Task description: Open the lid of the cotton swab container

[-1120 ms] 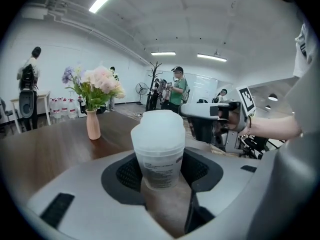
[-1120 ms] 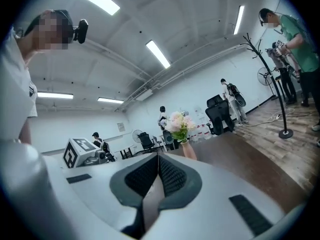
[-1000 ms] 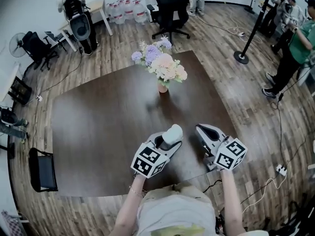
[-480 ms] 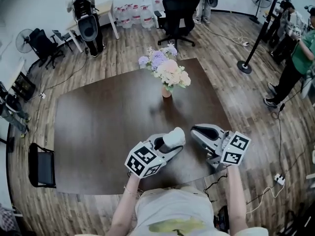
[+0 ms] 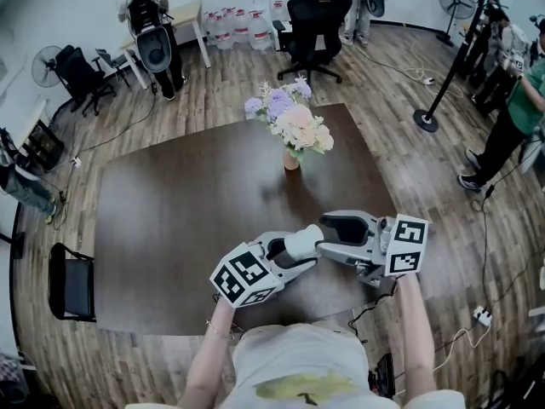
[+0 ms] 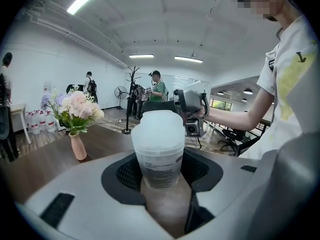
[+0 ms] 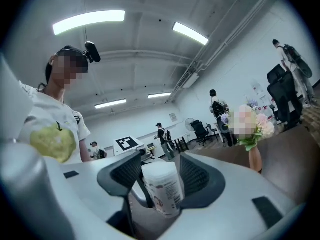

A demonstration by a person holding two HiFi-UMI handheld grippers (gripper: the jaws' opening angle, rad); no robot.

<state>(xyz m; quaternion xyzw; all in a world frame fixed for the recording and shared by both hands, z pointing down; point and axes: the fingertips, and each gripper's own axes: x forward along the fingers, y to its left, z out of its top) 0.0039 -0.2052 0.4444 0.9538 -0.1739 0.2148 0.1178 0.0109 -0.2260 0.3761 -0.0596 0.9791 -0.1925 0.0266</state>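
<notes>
The cotton swab container (image 5: 303,243), a white translucent cylinder with a lid, is held low above the dark table (image 5: 170,220). My left gripper (image 5: 294,250) is shut on its lower body; in the left gripper view the container (image 6: 159,146) stands upright between the pads. My right gripper (image 5: 329,232) points left at the container's top end. Its jaws are opening, and in the right gripper view the container (image 7: 162,186) sits between them with a gap on each side. The right gripper (image 6: 192,109) also shows behind the lid in the left gripper view.
A vase of pastel flowers (image 5: 291,135) stands on the table's far side. Office chairs (image 5: 313,20), water bottles and a fan (image 5: 51,66) line the back of the room. A coat stand (image 5: 430,100) and people (image 5: 511,100) are at the right.
My right gripper has swung left from beside the container to its top end, and its jaws have gone from closed to spread. The left gripper keeps its hold, shifted slightly left.
</notes>
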